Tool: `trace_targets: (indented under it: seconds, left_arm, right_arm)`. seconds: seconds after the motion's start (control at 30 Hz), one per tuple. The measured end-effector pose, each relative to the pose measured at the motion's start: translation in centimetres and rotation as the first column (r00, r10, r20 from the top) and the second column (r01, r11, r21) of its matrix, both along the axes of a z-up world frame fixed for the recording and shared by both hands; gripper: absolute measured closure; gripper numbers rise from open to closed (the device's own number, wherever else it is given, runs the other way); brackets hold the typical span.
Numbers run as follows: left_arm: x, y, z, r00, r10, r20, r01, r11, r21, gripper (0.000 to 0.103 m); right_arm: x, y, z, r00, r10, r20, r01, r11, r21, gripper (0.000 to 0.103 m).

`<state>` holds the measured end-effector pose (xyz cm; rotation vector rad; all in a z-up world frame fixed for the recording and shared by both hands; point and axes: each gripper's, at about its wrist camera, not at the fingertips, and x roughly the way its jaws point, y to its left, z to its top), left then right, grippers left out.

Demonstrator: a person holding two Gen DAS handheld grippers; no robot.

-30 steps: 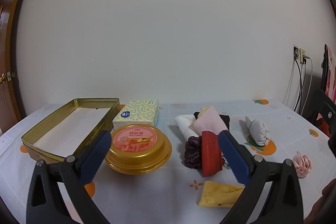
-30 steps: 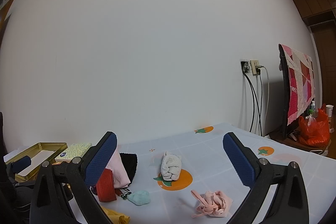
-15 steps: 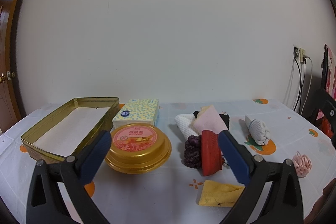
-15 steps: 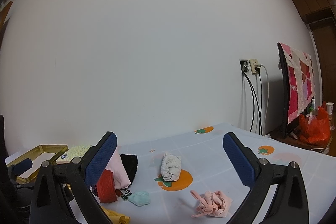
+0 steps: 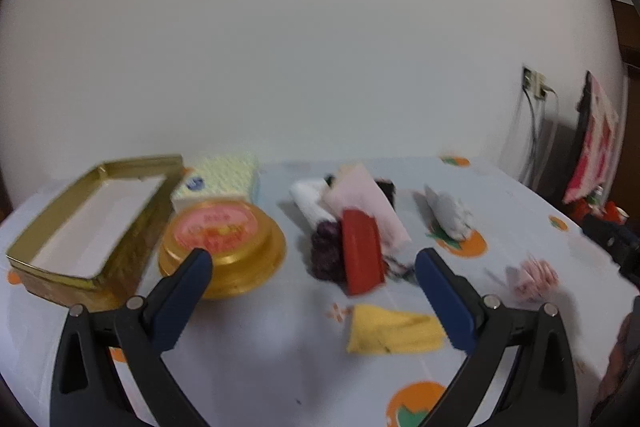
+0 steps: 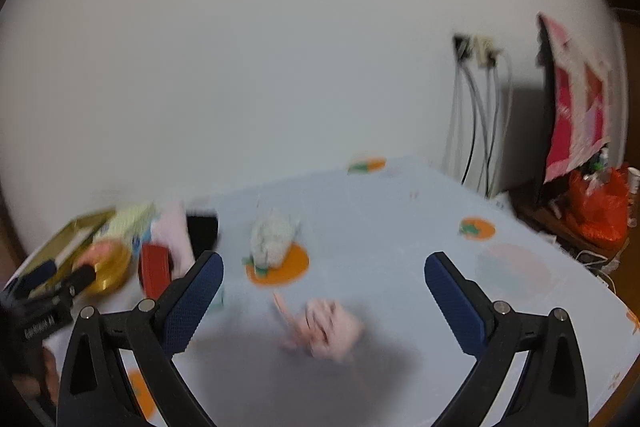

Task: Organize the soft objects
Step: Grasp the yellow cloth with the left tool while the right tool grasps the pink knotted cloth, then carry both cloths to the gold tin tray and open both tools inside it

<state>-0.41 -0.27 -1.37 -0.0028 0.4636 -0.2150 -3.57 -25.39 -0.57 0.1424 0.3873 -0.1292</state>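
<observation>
Ahead, my right claw (image 6: 323, 267) hangs spread wide and empty above a pink knotted bundle (image 6: 328, 329) lying on the bench (image 6: 400, 227); a white rolled cloth (image 6: 272, 237) sits just beyond. My left claw (image 5: 312, 263) is spread too, holding nothing, over a yellow cloth (image 5: 394, 333). Past it lies a pile with a red fold (image 5: 362, 257), then a round gold tin (image 5: 224, 247) and an open gold tray (image 5: 132, 247). Both views are blurred.
</observation>
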Motion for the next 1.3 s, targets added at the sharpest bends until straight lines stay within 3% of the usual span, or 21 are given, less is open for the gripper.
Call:
trace_targets:
  seconds: [0.1, 0.2, 0.3, 0.37, 0.5, 0.6, 0.67, 0.8, 0.93, 1.03, 1.07, 1.1, 1.17, 1.3]
  left_arm:
    - [0.1, -0.8, -0.6, 0.994, -0.068, -0.082, 0.068, 0.998, -0.004, 0.005]
    - [-0.2, -2.8, -1.2, 0.980, -0.142, -0.136, 0.151, 0.987, 0.052, 0.007]
    - [0.0, -4.7, -2.0, 0.963, -0.191, -0.189, 0.212, 0.972, 0.097, 0.007]
    - [0.1, -5.9, -2.2, 0.958, -0.198, -0.207, 0.227, 0.965, 0.128, 0.007]
    - [0.9, -6.7, -2.6, 0.947, -0.195, -0.255, 0.234, 0.963, 0.132, 0.007]
    - [1.7, -6.7, -3.1, 0.931, -0.184, -0.314, 0.227, 0.968, 0.106, 0.011]
    - [2.3, -6.5, -3.6, 0.924, -0.164, -0.346, 0.208, 0.974, 0.095, 0.027]
    - [3.4, -6.1, -4.9, 0.898, -0.115, -0.426, 0.168, 0.982, 0.089, 0.031]
    - [3.1, -6.1, -4.9, 0.900, -0.117, -0.420, 0.165, 0.983, 0.080, 0.039]
    - [3.2, -5.6, -4.9, 0.902, -0.128, -0.413, 0.165, 0.985, 0.054, 0.061]
    - [3.3, -5.1, -4.8, 0.900, -0.136, -0.414, 0.166, 0.985, 0.037, 0.075]
    - [3.3, -4.9, -4.7, 0.897, -0.154, -0.415, 0.175, 0.984, 0.014, 0.083]
    - [3.1, -4.0, -4.4, 0.892, -0.189, -0.410, 0.194, 0.981, -0.030, 0.083]
    - [1.7, -3.0, -3.0, 0.916, -0.246, -0.318, 0.244, 0.969, -0.045, 0.083]
  right_arm:
    - [1.2, 0.1, -1.6, 0.989, 0.044, -0.140, -0.053, 0.997, -0.056, 0.005]
    - [2.0, 0.6, -2.8, 0.976, 0.062, -0.209, -0.082, 0.993, -0.088, 0.020]
    - [3.6, 0.6, -4.2, 0.950, 0.082, -0.300, -0.106, 0.992, -0.065, 0.021]
    - [4.5, 0.5, -4.9, 0.931, 0.099, -0.350, -0.125, 0.991, -0.051, 0.029]
    - [5.2, 0.3, -6.1, 0.900, 0.093, -0.426, -0.121, 0.992, -0.039, 0.060]
    - [4.6, 0.1, -6.0, 0.903, 0.103, -0.418, -0.128, 0.991, -0.032, 0.064]
    - [4.6, 0.3, -6.0, 0.903, 0.104, -0.417, -0.132, 0.991, -0.038, 0.069]
    - [4.3, 0.1, -5.8, 0.908, 0.116, -0.404, -0.136, 0.991, -0.020, 0.077]
    - [4.5, -0.7, -5.9, 0.912, 0.139, -0.387, -0.133, 0.990, 0.043, 0.077]
    - [4.3, -1.2, -5.9, 0.919, 0.141, -0.369, -0.120, 0.990, 0.080, 0.079]
    - [4.2, -1.3, -5.9, 0.922, 0.139, -0.361, -0.116, 0.990, 0.085, 0.079]
    - [4.0, -1.3, -5.8, 0.926, 0.139, -0.351, -0.114, 0.989, 0.090, 0.079]
    - [3.7, -1.1, -5.7, 0.931, 0.146, -0.336, -0.117, 0.988, 0.103, 0.079]
    - [3.0, -0.1, -4.8, 0.937, 0.183, -0.297, -0.155, 0.981, 0.116, 0.079]
